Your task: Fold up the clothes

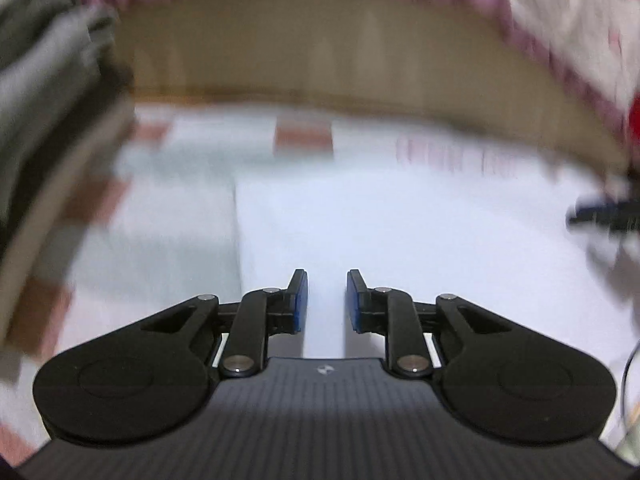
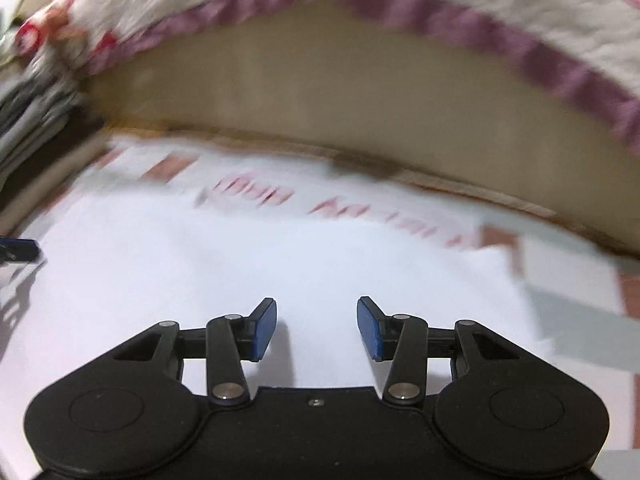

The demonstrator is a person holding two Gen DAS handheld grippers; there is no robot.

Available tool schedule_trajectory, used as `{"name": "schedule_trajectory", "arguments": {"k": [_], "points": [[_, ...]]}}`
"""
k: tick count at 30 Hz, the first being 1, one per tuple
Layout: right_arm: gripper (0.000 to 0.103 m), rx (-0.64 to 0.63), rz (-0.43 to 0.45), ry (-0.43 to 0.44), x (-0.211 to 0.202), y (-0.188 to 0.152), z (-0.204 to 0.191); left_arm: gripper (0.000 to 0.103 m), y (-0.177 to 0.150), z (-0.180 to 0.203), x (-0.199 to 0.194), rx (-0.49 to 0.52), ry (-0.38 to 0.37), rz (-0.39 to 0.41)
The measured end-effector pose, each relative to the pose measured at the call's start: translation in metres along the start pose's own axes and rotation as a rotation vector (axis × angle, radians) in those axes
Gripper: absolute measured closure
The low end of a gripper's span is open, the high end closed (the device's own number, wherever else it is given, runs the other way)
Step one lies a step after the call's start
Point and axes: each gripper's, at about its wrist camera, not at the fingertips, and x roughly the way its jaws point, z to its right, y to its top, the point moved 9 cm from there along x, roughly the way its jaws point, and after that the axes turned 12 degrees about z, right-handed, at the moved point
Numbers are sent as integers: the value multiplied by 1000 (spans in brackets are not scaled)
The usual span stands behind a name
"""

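A white garment [image 1: 400, 216] with red lettering lies flat on the tiled floor; it fills most of the right wrist view [image 2: 240, 264] too. My left gripper [image 1: 327, 300] hovers over it, jaws apart by a narrow gap, holding nothing. My right gripper [image 2: 316, 328] is open wider above the garment, empty. The right gripper also shows at the right edge of the left wrist view [image 1: 604, 212], and the left one at the left edge of the right wrist view [image 2: 18, 250]. Both views are motion-blurred.
A bed side panel [image 1: 320, 60] with a floral, purple-trimmed sheet [image 2: 480, 20] runs along the far side. A stack of grey folded clothes [image 1: 36, 48] stands at the left. White and red floor tiles [image 2: 632, 292] show past the garment's edge.
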Motion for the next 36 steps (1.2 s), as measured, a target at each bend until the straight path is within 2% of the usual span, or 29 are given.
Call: {"name": "schedule_trajectory", "arguments": {"k": [1,2,3,6,9,11,14,17,19,21,23,25,28,29,31,34,36], "points": [[54,-20,-18,-27,4,-7,4,76,-8,-1,-2,28,12,-2],[44,-22,-11,-51,6,-11,12,75,-11,-2,-7,32,10,12],[43,-4,10,-64,6,-12,21,73,-12,-4,-10,18,15,0],[43,32,30,-183,4,-14,60,73,-14,-11,-20,-41,45,-24],[48,38,36,-199,0,-13,77,72,-17,-12,-28,-30,73,-29],[50,31,28,-249,-3,-13,84,72,-15,-9,-31,-16,79,-22],[53,137,14,-351,-8,-11,95,71,-8,5,-38,-60,6,7],[51,254,42,-286,-22,-5,76,67,-7,28,-37,-38,-77,13],[48,215,26,-190,-29,-8,45,62,-11,38,-32,-77,-121,4],[47,148,-31,-130,-36,-23,22,61,-19,38,-26,-185,-106,-45],[48,82,-38,-151,-46,-38,20,62,-28,38,-24,-237,-68,-101],[47,74,-58,-186,-61,-52,30,62,-32,44,-34,-131,-19,-106],[47,129,-97,-234,-90,-73,70,61,-44,44,-47,-16,33,-139],[33,163,-117,-272,-101,-82,84,61,-49,42,-50,3,46,-155],[36,327,-88,-234,-128,-93,91,59,-57,31,-55,-28,55,-196],[37,571,-44,-176,-168,-107,102,59,-63,18,-67,-111,49,-211],[36,733,-14,-135,-196,-115,110,59,-68,21,-72,-47,66,-229]]}}
